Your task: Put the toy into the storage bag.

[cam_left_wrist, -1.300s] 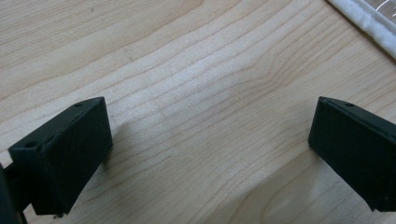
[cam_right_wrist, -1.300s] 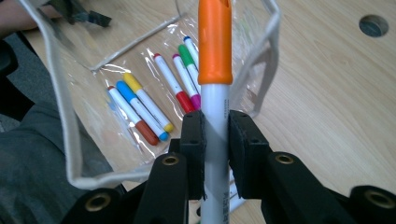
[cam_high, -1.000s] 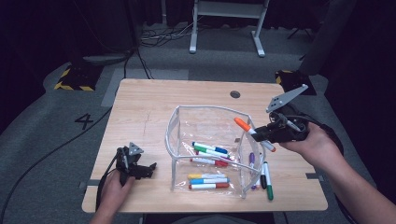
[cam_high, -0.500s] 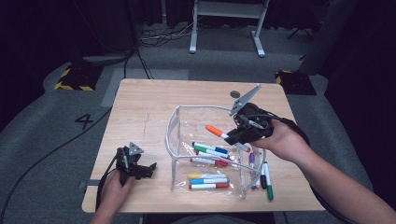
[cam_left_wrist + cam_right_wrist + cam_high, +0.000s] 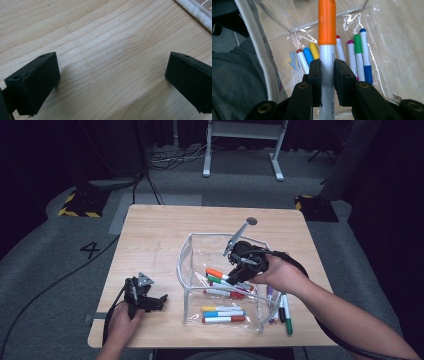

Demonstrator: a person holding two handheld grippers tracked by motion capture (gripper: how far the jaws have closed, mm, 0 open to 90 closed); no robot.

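One orange-capped marker [image 5: 326,50] clamped between the fingers [image 5: 315,80] of the right gripper [image 5: 235,276], held over the open top of the clear pouch [image 5: 187,257], cap pointing away from the hand. Several more markers [image 5: 222,314] lying flat inside that pouch, a few others [image 5: 285,307] just beside its right edge on the tabletop [image 5: 150,235]. Left gripper [image 5: 159,301] resting left of the pouch on bare wood, fingers [image 5: 35,82] spread wide and gripping nothing.

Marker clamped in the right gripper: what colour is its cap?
Orange, on the white-barrelled marker; clearest in the right gripper view.
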